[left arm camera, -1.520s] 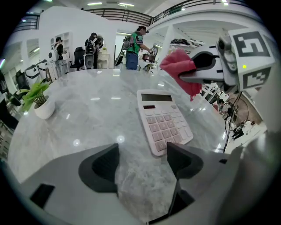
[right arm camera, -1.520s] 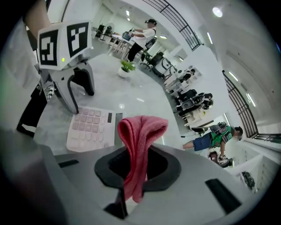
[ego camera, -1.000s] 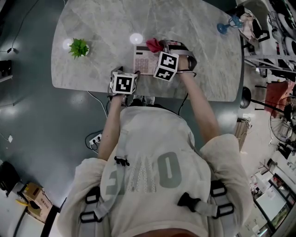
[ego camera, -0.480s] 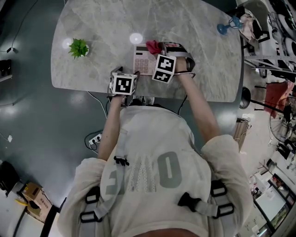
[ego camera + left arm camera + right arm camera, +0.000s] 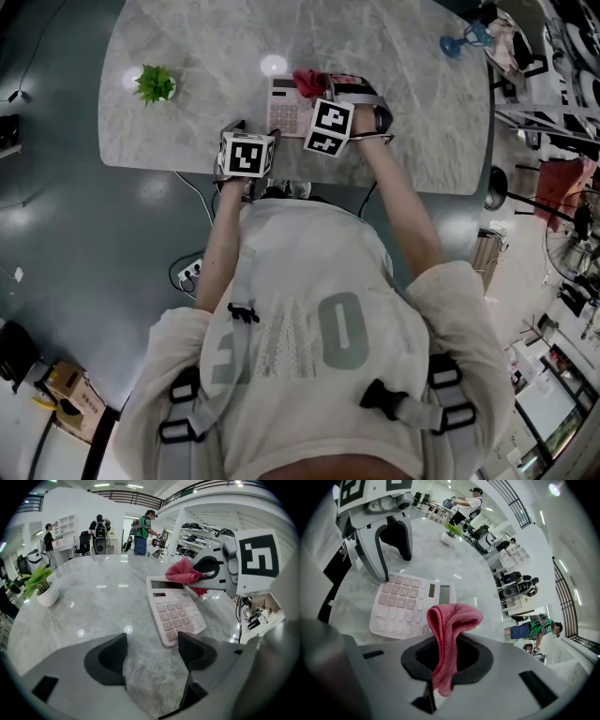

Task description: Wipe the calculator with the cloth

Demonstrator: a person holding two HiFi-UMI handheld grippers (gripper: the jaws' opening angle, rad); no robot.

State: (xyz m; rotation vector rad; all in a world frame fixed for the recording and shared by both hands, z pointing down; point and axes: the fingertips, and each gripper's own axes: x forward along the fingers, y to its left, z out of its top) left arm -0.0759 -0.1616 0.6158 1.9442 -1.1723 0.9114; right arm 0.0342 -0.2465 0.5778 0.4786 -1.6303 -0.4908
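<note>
Now, little has changed since a second ago: the right tongs [image 5: 447, 656] stay clamped on the red cloth [image 5: 452, 620], and the cloth is still at the display end of the calculator [image 5: 176, 609]. In the head view everything sits slightly higher than before, and the right tongs' marker cube has edged a touch closer to the left tongs' cube. The left tongs [image 5: 152, 651] keep to the near edge of the marble table [image 5: 187, 47], jaws wide apart with only bare tabletop between them.

The pink calculator lies flat just ahead of the left tongs and a little to their right, its nearest corner close to the right-hand jaw. Its long axis runs away from those tongs, key end near, display end far. Seen from the right tongs it lies crosswise just ahead, keys to the left, display to the right. The cloth stands up out of those jaws in a folded loop beside the display end. A small potted plant [image 5: 154, 83] sits well off to the left tongs' left.
</note>
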